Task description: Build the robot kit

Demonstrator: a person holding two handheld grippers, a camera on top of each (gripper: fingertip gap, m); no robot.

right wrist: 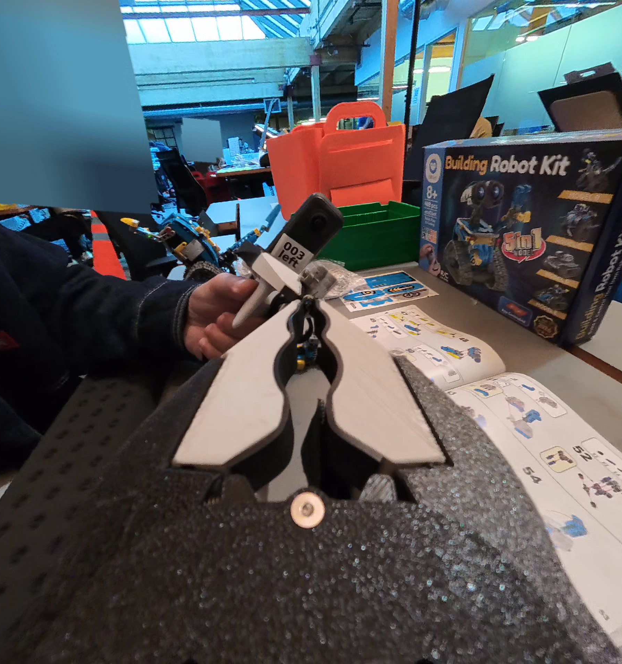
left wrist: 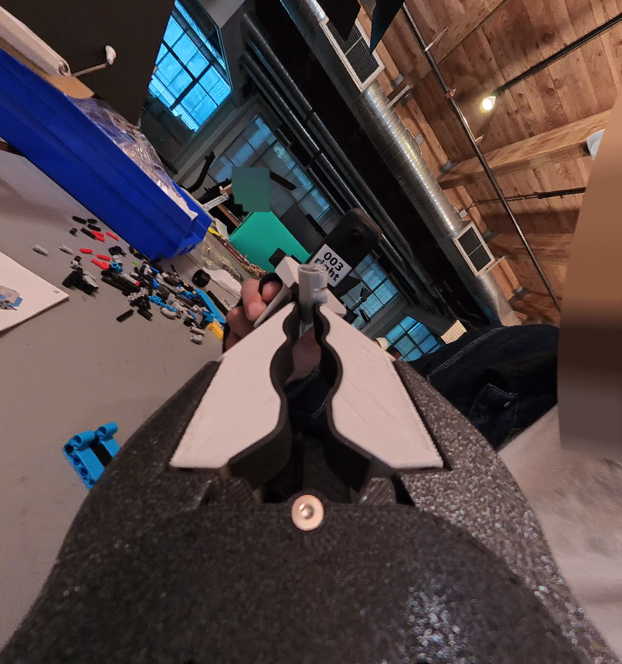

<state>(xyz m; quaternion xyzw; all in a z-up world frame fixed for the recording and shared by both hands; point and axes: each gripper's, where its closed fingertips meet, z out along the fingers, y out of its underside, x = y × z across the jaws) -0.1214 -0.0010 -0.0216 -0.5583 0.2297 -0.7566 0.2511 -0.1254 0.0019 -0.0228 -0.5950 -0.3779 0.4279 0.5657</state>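
Observation:
My left gripper (left wrist: pixel 306 310) is shut on a small grey building piece (left wrist: pixel 311 287) that sticks out past its white fingertips, held up in the air. My right gripper (right wrist: pixel 307 304) meets it tip to tip and is shut on a thin dark wire-like part (right wrist: pixel 308 300) that hangs in a loop between its jaws. In the right wrist view the grey piece (right wrist: pixel 317 278) sits just beyond my fingertips, in the left gripper's white fingers (right wrist: pixel 277 273). A hand (right wrist: pixel 216 316) grips that gripper's handle. A hand (left wrist: pixel 255 305) also shows in the left wrist view.
A grey table (left wrist: pixel 86 377) carries a blue bin (left wrist: pixel 86 154), several loose small pieces (left wrist: pixel 151 284), a blue part (left wrist: pixel 90 452) and a printed sheet (left wrist: pixel 7 287). The right wrist view shows an open booklet (right wrist: pixel 500 413), a kit box (right wrist: pixel 518 233), a green bin (right wrist: pixel 374 233) and an orange case (right wrist: pixel 338 161). My left and right fingertips are right by each other.

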